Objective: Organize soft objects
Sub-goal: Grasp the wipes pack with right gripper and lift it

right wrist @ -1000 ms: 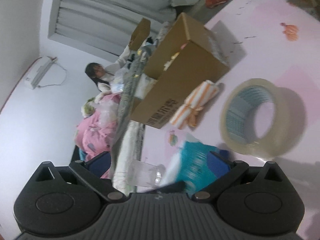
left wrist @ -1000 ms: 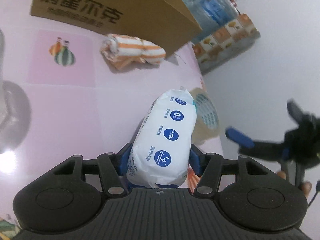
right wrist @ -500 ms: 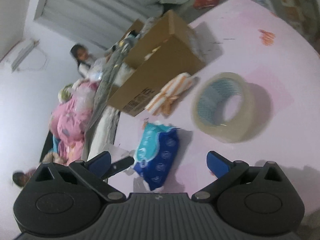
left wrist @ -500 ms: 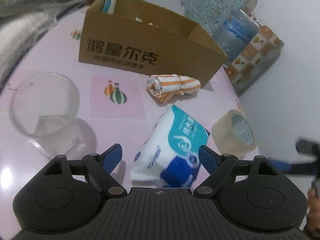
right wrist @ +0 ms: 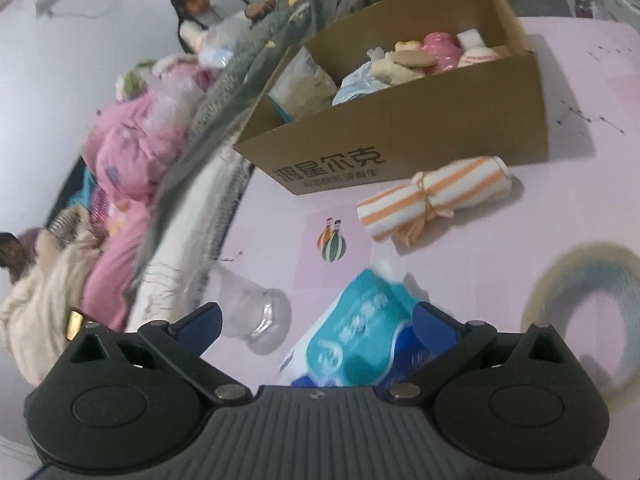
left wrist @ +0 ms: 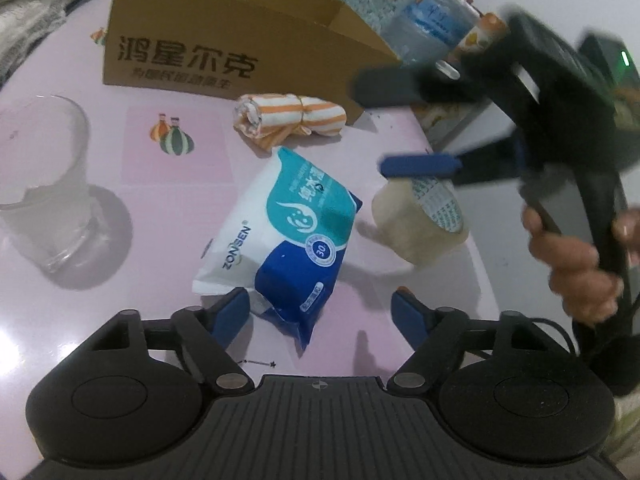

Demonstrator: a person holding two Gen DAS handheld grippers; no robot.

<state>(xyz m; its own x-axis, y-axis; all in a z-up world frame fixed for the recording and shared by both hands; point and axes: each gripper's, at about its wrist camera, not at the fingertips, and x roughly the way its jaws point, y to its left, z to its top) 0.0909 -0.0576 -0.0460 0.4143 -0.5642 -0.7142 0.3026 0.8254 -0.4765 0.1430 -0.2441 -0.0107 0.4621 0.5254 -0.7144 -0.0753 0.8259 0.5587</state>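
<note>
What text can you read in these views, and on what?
"鸿星尔克": box front, large print; the smaller line under it is too blurred.
"ZONSEN": wipes pack, white side.
"30": round badge on the pack; its large white Chinese title and small print are unreadable.
Bottle label: blurred.
Tape core print: too small.

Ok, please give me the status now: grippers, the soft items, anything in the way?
Left gripper open, empty. Right gripper open over wipes pack. Pack and towel roll lie outside box. Tape roll beside pack.

Both wrist views overlook the tissue pack (left wrist: 286, 236) closely.
</note>
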